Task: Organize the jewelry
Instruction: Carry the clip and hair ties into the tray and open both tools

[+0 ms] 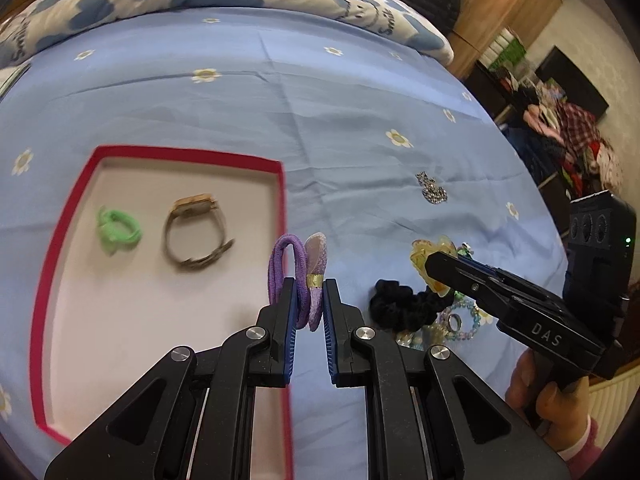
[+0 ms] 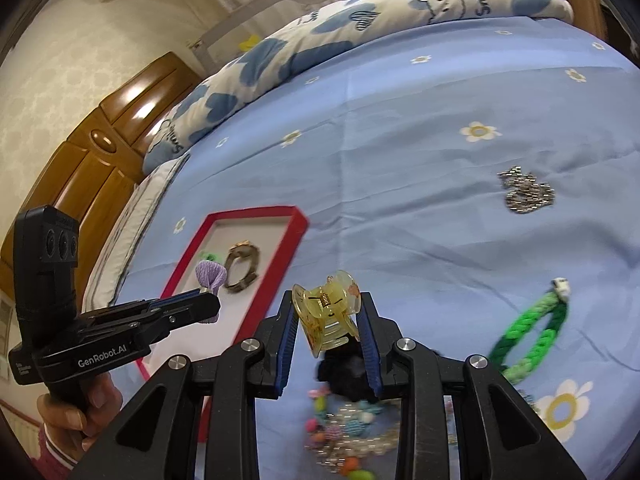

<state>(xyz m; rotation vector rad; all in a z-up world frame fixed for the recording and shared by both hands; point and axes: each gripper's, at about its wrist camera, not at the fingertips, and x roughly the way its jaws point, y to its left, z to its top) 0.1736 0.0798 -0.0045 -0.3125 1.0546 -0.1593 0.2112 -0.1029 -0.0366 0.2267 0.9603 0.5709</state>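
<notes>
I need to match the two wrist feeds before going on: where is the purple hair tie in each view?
Left wrist view: the purple hair tie is at lower centre, pinched in the left gripper, beside the tray's right rim.
Right wrist view: it is at left of centre, at the tip of the left gripper reaching in from the left.
Shared landmark: the red-rimmed tray holding a watch.

Both views are evenly lit by soft, diffuse room light, and I see no hard shadows on the bed sheet [image 1: 360, 120]. Glare appears only on the glossy wooden wardrobe [image 2: 132, 112] in my right wrist view. Fisheye distortion bows the bed's edges and darkens every frame corner. Motion blur smears the red tray [image 1: 60, 240] rim in my left view and the bead pile [image 2: 352, 428] in my right view.
</notes>
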